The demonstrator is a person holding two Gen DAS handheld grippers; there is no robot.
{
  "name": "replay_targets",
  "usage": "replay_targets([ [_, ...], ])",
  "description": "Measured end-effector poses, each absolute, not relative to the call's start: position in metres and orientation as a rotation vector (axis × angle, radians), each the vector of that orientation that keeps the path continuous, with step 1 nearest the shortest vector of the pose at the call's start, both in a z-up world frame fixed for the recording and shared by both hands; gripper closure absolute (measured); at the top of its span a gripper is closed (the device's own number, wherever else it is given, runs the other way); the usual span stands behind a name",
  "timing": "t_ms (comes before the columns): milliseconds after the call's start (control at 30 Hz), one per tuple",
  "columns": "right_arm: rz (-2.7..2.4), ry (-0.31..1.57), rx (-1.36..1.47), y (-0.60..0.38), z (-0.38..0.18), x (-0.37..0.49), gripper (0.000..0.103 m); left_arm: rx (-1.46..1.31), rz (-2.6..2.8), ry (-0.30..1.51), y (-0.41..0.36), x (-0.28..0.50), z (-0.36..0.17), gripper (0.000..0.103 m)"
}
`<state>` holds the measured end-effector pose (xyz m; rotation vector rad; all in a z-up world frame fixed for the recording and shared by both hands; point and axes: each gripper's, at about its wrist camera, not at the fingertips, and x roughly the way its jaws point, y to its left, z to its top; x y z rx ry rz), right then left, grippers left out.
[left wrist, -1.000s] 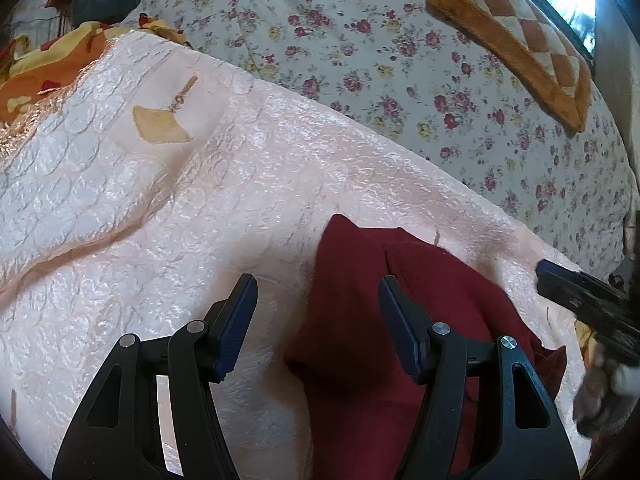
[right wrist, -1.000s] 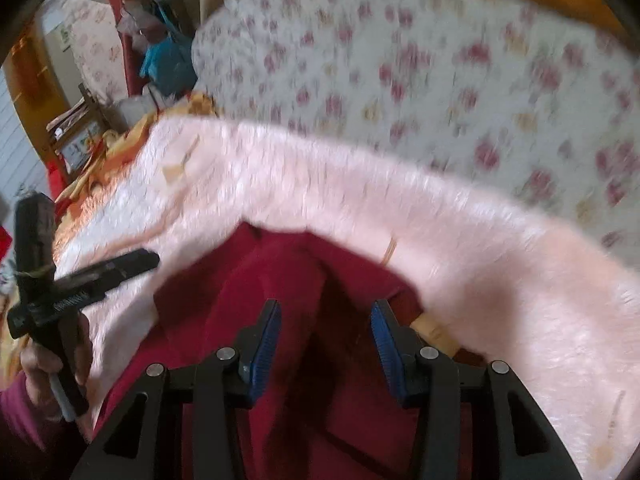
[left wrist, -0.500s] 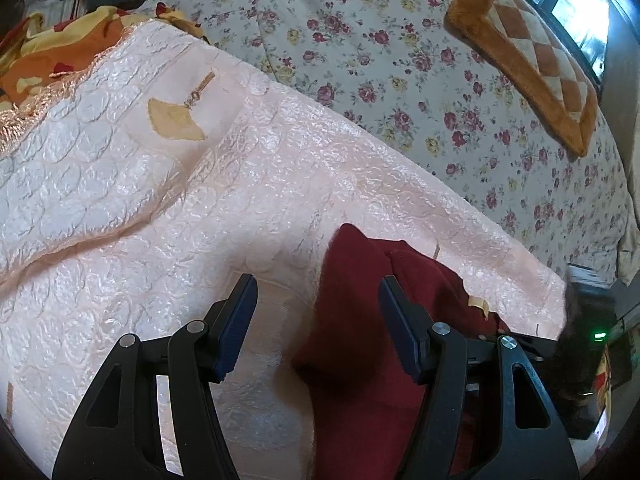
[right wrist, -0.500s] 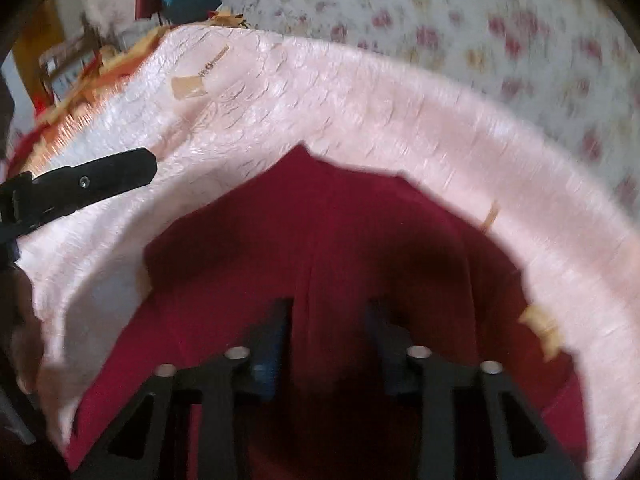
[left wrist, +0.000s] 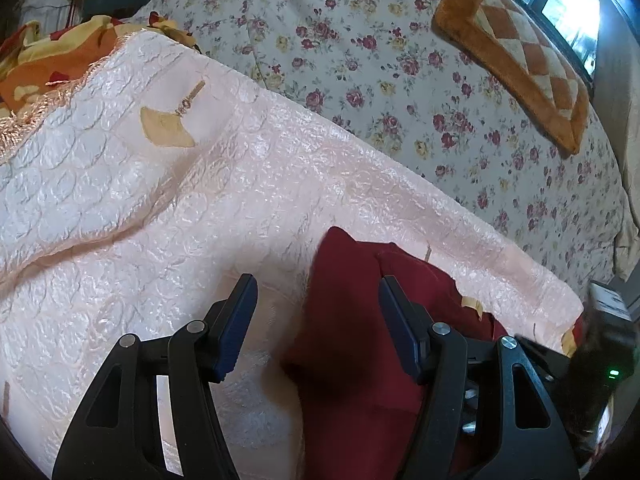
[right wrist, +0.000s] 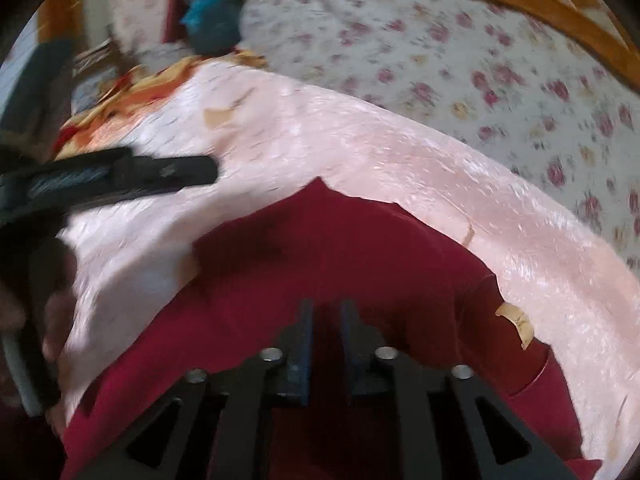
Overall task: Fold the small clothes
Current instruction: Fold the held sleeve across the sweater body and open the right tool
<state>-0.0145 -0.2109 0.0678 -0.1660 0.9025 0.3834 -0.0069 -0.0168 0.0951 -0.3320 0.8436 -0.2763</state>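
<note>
The left gripper (left wrist: 316, 316) was held with its jaws spread wide and nothing pinched; its left finger (left wrist: 236, 320) stood over the pale pink textured bedspread (left wrist: 160, 208), while its right finger (left wrist: 400, 320) stood over the dark red garment (left wrist: 352, 360). The garment's pointed upper edge lay between and just ahead of the two fingers, resting flat on the bedspread. Beyond the bedspread lay a floral sheet (left wrist: 400, 80) and, to the far right, an orange checked mat (left wrist: 516, 56). The right gripper (right wrist: 324, 312) was positioned directly over the middle of the red garment, which spread out ahead of it and to both sides. Its jaws stood close together and were opening; the blurred view did not show cloth pinched between the pads.
</note>
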Motion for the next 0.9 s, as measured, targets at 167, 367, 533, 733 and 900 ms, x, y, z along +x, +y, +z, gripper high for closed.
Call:
replay_targets([
  [167,0.307,0.919,-0.254,-0.202,0.045,0.007,0.051,-0.321,-0.284,0.857,-0.02,-0.005,0.093,0.04],
  [367,0.431,0.928,0.01,-0.234,0.061,0.003,0.095,-0.358,-0.286,0.813,-0.011,-0.009,0.103,0.04],
  [533,0.548,0.908,-0.071,-0.209,0.073,-0.037,0.095,-0.37,-0.282,0.783,-0.01,-0.01,0.107,0.04],
  [733,0.576,0.955,0.028,-0.237,0.071,-0.052,0.076,-0.296,-0.355,0.816,-0.033,-0.014,0.102,0.04],
  [900,0.399,0.814,0.035,-0.336,0.129,-0.102,0.031,-0.169,-0.405,0.847,-0.062,-0.019,0.096,0.04],
])
